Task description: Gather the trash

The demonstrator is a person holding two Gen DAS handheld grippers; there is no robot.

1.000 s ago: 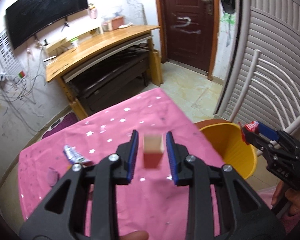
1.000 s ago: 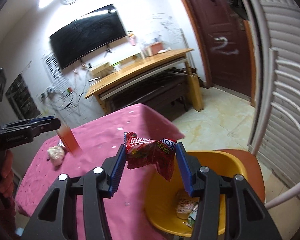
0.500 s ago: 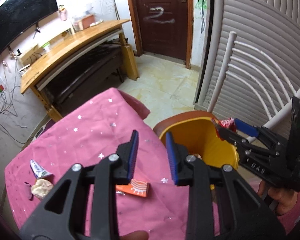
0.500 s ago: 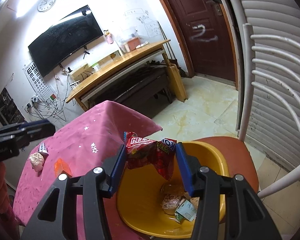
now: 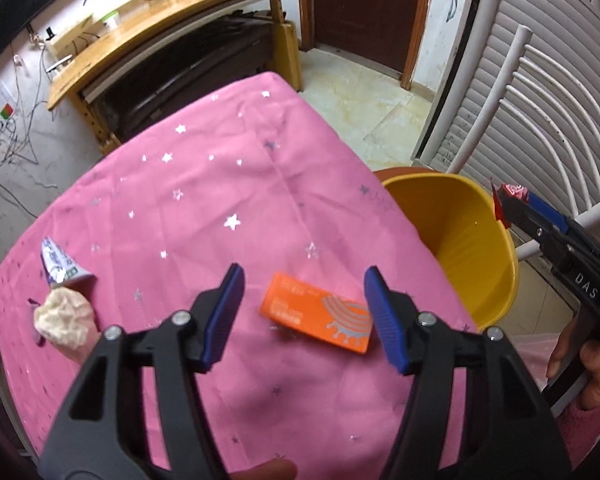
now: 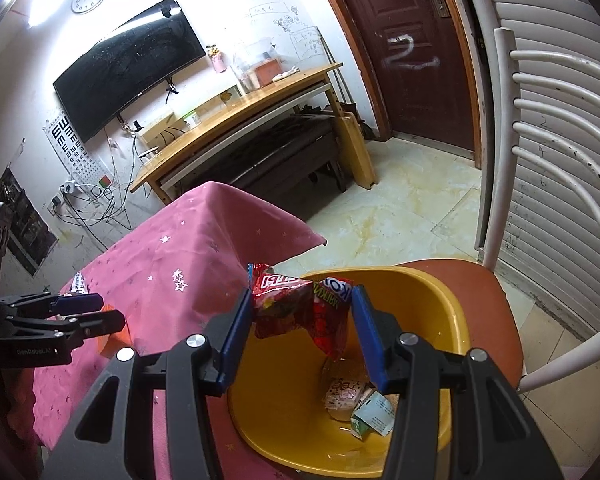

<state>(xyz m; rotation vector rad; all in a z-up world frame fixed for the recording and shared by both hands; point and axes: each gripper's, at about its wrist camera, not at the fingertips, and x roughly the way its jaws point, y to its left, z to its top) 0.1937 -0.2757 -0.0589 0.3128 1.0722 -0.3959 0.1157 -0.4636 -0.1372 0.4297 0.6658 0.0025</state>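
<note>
Trash lies scattered on the counter (image 5: 220,184), which wears a pink cloth dotted with silver stars. An orange carton (image 5: 319,313) lies flat on it between the blue pads of the left hand-held gripper (image 5: 304,312); its jaws have just been opening and stand wide, the pads clear of the carton. Its print is too blurred to read. Toward the counter's left edge sit a crumpled tissue wad (image 5: 63,317) and, just beside it, a purple-and-white wrapper (image 5: 60,267).

A yellow bin (image 6: 420,308) stands on an orange chair seat (image 6: 484,300) right against the counter's edge, with paper scraps and a pale packet (image 6: 342,394) at the bottom. The right hand-held gripper (image 6: 303,312) hangs over the bin's rim, pinching a red snack wrapper (image 6: 300,312) between its pads; white letters show on it but I cannot make out a word. The white chair back (image 6: 540,160) rises behind the bin.

"DAS" is printed on the right tool's body, "GenRobot.AI" on the left. An eye chart (image 6: 74,146) hangs under a dark screen (image 6: 128,64), and a white "2" is scrawled on the brown door (image 6: 412,56).
</note>
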